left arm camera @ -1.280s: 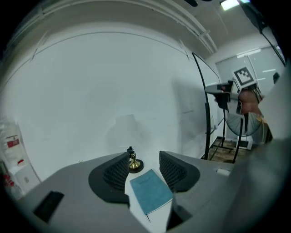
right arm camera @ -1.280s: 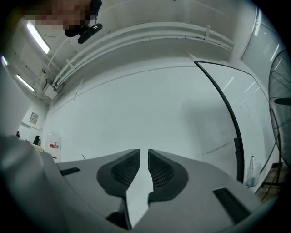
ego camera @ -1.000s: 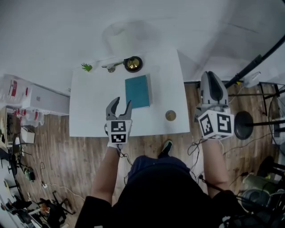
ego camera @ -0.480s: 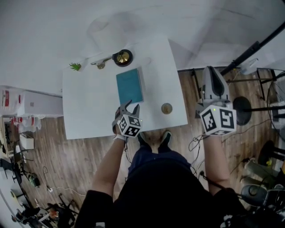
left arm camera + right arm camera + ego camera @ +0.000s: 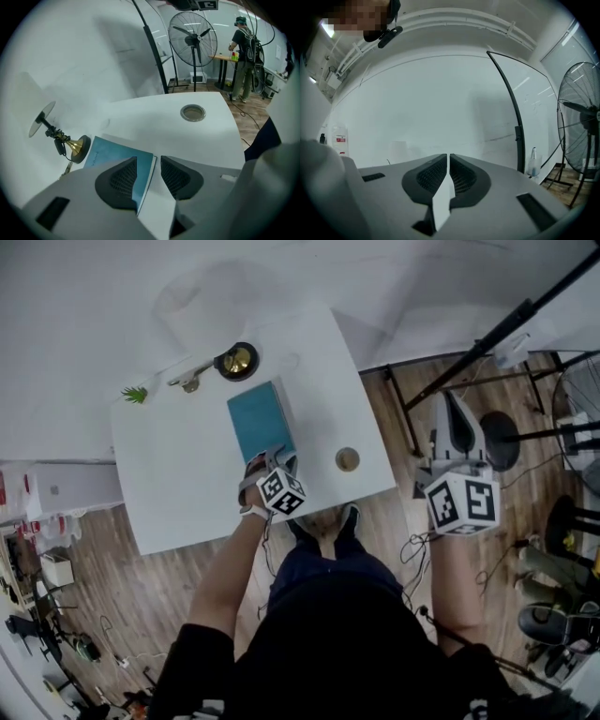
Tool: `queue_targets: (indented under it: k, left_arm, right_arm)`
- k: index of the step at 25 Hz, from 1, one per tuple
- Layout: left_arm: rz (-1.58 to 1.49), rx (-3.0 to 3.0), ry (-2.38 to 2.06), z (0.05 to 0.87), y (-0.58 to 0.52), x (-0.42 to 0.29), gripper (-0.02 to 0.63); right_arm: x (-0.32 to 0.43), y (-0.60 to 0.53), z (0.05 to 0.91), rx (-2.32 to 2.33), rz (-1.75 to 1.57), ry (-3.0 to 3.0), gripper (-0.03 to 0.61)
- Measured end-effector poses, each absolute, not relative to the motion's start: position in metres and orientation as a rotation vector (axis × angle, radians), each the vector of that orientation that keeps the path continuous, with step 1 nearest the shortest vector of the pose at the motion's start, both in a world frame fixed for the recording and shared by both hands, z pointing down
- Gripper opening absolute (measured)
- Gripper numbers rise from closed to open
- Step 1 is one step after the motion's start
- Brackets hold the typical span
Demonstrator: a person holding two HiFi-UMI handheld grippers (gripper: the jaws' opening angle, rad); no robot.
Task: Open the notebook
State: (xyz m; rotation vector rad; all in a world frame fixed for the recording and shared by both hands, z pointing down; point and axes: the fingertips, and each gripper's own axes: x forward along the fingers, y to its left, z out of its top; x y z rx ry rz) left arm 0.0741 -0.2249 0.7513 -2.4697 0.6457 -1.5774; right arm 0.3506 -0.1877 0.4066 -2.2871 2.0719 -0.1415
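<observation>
Head view: white bench (image 5: 187,484) on a wooden floor (image 5: 384,423), seen from steeply above, with the person's shoes (image 5: 347,518) at its near edge. Task item: one teal notebook (image 5: 258,423), closed, lying flat near the middle of the bench. Left tool (image 5: 272,457) is low over the notebook's near end and points down at it. Right tool (image 5: 450,397) is held off the bench's right side, over the floor and well apart from the notebook. Other items on the bench: a brass-based stand (image 5: 236,360) just beyond the notebook's far end, a green sprig (image 5: 134,394) near the far left corner, and a round inset (image 5: 347,459) to the notebook's right. Left gripper view: left tool (image 5: 148,164) has its jaws moderately apart and closing. The notebook (image 5: 117,149) has its right long edge running between them, with one pad over the cover and the other over the bare bench (image 5: 154,117); whether either pad touches cannot be told. Also seen are the stand (image 5: 77,146), the inset (image 5: 192,112), a pedestal fan (image 5: 192,33) and a distant person (image 5: 243,56). Right gripper view: right tool (image 5: 448,157) has its jaws all but together, closing to a thin slit, with nothing between them. It faces a white wall, with a fan (image 5: 581,108) at the right.
</observation>
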Motion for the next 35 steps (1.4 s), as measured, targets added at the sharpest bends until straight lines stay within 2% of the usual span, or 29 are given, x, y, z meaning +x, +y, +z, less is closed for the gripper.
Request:
queue_targets:
  k: [13,17,24,30,35]
  left_arm:
    - [-1.671,-2.381,0.578,0.781,-0.232,0.079,0.132]
    - [-1.638,-2.405,0.612,0.769,-0.231,0.085,0.083]
    - [-1.617,-2.477,0.722,0.761,-0.231,0.082,0.06]
    - [-1.381,-2.768,1.134,0.723,-0.245,0.07,0.026]
    - [-1.281,-2.762,1.208,0.698,-0.245,0.054,0.025]
  right_arm:
    - [0.375,-0.164,0.425,-2.361,-0.216,1.943,0.018]
    - [0.377,-0.169,0.421,-2.337,-0.22,1.965,0.017]
    - [0.365,-0.185,0.429,-2.258,-0.279,2.032,0.012]
    - [0.359,-0.196,0.429,-2.232,-0.279,2.063,0.012]
    - [0.335,-0.213,0.423,-2.159,-0.276,2.139,0.012]
